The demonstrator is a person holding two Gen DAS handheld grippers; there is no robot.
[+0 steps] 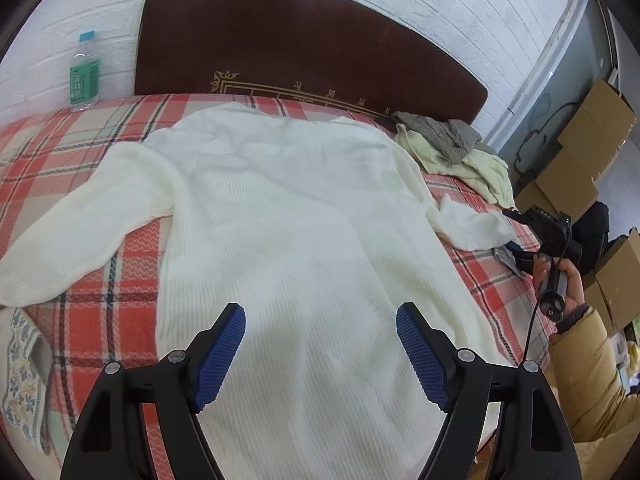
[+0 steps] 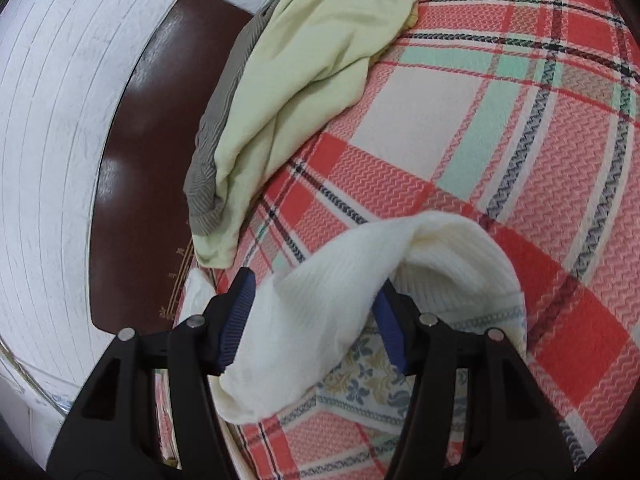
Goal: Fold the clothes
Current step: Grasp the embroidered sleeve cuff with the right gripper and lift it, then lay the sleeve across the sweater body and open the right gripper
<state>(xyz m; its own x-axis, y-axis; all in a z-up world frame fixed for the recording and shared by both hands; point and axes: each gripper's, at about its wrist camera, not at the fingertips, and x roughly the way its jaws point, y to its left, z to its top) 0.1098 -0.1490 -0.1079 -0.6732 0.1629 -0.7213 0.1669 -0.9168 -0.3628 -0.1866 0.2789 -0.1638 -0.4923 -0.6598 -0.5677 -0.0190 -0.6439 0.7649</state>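
My cream ribbed knit sweater (image 1: 280,208) lies flat on the plaid bedspread (image 1: 92,284). My left gripper (image 1: 320,352) hovers spread above its hem; my right gripper (image 2: 314,320), jaws apart, straddles the sleeve cuff (image 2: 320,312), ready to fold inward.

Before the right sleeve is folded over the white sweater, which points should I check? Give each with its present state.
1. Sweater body lies flat on the plaid blanket: ok.
2. Left tool open and holding nothing, above the hem: ok.
3. Sleeve cuff sits between the right tool fingers: ok.
4. Right tool closed firmly on the cuff: cannot tell.
5. Left sleeve spread out: ok.
6. Pile of other clothes apart from the sweater: cannot tell.
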